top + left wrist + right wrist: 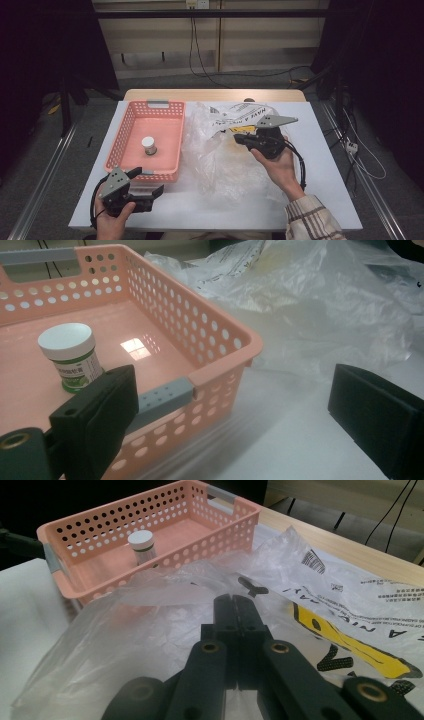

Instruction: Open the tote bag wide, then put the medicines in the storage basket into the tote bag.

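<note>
Basket [131, 145] of pink plastic sits left on the white table [325, 165], a white-capped jar [149, 145] upright inside; a clear plastic bag [220, 160] lies just beside it, under the right gripper [239, 137]. Left gripper [147, 181] stands open at the basket's near rim. Its own view shows that rim [200, 385] between the spread jaws. Right gripper view: jaws pressed shut on a pinch of bag film [150, 630].

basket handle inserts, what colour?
Grey, set into the pink basket's end rims; the near handle insert shows best in the left gripper view.
</note>
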The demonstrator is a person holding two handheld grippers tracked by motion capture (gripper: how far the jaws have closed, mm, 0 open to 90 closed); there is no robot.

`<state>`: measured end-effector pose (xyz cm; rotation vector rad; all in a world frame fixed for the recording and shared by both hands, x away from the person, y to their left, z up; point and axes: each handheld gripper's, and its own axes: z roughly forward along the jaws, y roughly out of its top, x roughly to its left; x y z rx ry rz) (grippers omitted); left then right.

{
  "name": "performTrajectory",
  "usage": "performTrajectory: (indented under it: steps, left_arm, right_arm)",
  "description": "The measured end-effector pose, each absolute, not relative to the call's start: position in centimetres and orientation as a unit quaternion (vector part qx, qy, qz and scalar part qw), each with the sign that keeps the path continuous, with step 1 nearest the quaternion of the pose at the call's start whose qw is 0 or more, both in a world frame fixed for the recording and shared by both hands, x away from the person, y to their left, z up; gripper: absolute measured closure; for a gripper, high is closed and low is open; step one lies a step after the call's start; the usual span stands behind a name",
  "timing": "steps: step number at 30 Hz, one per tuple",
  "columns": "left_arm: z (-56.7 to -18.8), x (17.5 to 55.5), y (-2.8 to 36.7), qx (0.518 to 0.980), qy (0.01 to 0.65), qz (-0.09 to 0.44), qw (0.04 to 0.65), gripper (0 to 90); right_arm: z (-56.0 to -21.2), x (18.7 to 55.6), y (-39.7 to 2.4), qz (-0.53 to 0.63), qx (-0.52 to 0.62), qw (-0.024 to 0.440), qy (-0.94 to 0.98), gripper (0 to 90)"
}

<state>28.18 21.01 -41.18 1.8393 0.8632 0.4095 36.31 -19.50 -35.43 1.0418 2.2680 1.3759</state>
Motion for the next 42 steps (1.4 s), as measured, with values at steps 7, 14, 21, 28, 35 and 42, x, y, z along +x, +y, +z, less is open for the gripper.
performTrajectory:
  steps: [7, 14, 21, 28, 35, 42]
  left_arm:
    - [-41.2, 28.1, 21.0, 0.765, 0.358, 0.171, 0.507, 5.7]
    - [-41.0, 28.0, 21.3, 0.766, 0.36, 0.167, 0.506, 5.7]
    - [-40.6, 28.3, 21.3, 0.772, 0.356, 0.153, 0.503, 5.4]
    - [-39.9, 29.1, 21.4, 0.784, 0.353, 0.141, 0.49, 5.8]
    - [-39.1, 30.4, 21.0, 0.803, 0.344, 0.131, 0.469, 6.9]
    - [-37.9, 32.0, 21.0, 0.812, 0.331, 0.125, 0.464, 7.8]
  right_arm:
    - [-35.1, 36.4, -19.7, 0.487, 0.361, 0.152, 0.781, 90.0]
    - [-35.4, 36.3, -19.7, 0.483, 0.359, 0.149, 0.785, 90.0]
    - [-35.5, 36.7, -19.9, 0.487, 0.359, 0.144, 0.783, 90.0]
    - [-35.5, 36.5, -19.9, 0.49, 0.359, 0.141, 0.782, 90.0]
    - [-35.8, 36.5, -19.5, 0.486, 0.352, 0.136, 0.788, 90.0]
    - [-35.8, 36.5, -19.6, 0.488, 0.352, 0.137, 0.787, 90.0]
